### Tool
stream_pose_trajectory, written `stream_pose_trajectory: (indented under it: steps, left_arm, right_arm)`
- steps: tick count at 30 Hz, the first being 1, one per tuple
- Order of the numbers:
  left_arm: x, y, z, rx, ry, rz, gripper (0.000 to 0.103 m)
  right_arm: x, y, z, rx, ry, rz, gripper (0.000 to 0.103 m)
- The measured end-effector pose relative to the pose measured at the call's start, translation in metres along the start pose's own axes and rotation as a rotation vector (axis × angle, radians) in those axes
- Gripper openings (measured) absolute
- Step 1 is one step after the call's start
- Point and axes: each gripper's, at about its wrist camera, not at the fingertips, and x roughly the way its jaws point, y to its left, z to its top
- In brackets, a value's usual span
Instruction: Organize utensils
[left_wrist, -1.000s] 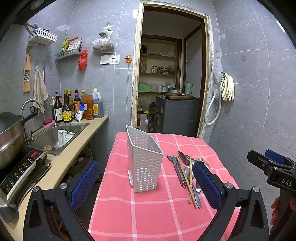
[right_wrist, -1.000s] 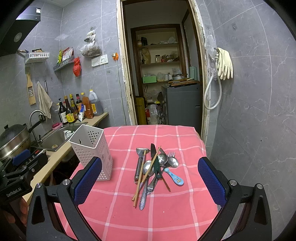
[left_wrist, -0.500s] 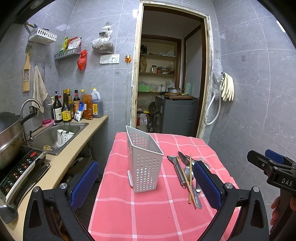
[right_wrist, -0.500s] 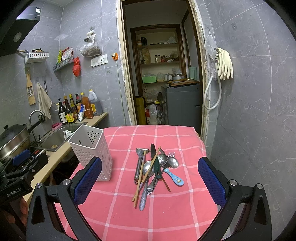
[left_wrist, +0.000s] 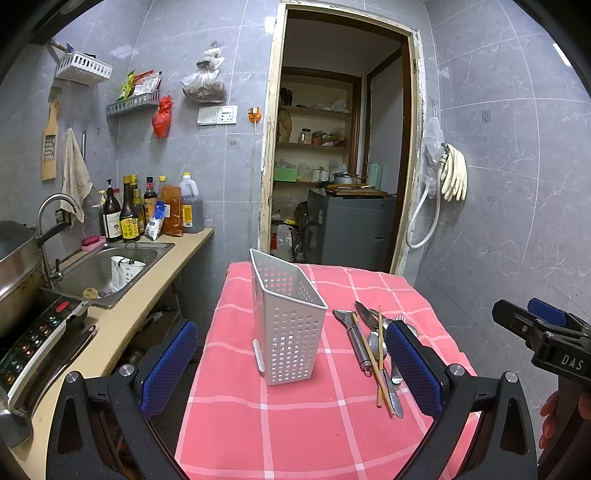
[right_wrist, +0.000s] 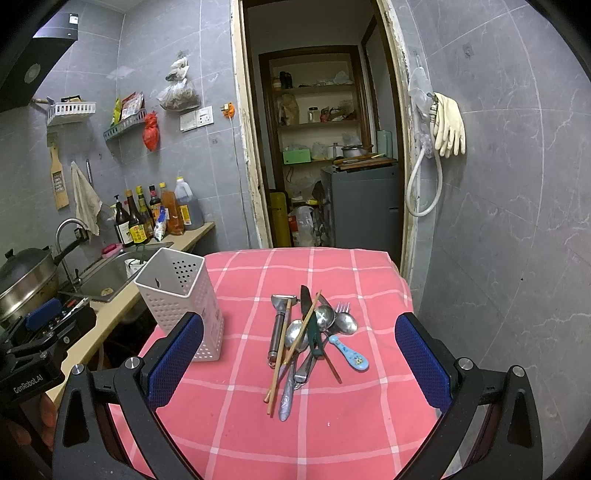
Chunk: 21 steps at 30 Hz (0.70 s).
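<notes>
A white perforated utensil holder (left_wrist: 286, 319) (right_wrist: 183, 301) stands upright and empty on the red checked tablecloth (left_wrist: 295, 413) (right_wrist: 332, 424), towards its left side. To its right lies a heap of utensils (right_wrist: 308, 332) (left_wrist: 373, 343): a peeler, a knife, wooden chopsticks, metal spoons, a fork and a blue-handled spoon. My left gripper (left_wrist: 291, 369) hangs open in front of the holder, nothing between its blue pads. My right gripper (right_wrist: 299, 369) is open too, held above the near end of the heap, touching none of it.
A counter (left_wrist: 122, 317) runs along the left with a sink (left_wrist: 107, 269), bottles (left_wrist: 147, 210) and a cooker (left_wrist: 33, 332). Behind the table an open doorway (left_wrist: 332, 166) leads to a storeroom. A grey tiled wall (right_wrist: 498, 221) closes the right side.
</notes>
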Motion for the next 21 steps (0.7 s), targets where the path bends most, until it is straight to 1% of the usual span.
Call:
stream_pose_trajectory:
  steps: [4,9,11,21]
  left_arm:
    - [0.000,0.000,0.000,-0.001,0.000,0.000,0.102]
    - [-0.001,-0.001,0.000,-0.004,0.006,0.002,0.102]
    - [0.009,-0.003,-0.001,-0.005,0.010,0.003,0.102]
    - [0.018,-0.004,-0.004,-0.004,0.035,0.002,0.102]
  right_arm:
    - [0.000,-0.004,0.001,0.000,0.003,-0.001,0.102]
    - [0.011,-0.005,-0.002,-0.001,0.007,-0.001,0.102]
    - [0.016,0.003,-0.002,0.000,0.011,-0.002,0.102]
    - [0.020,0.004,-0.002,0.008,0.034,-0.004,0.102]
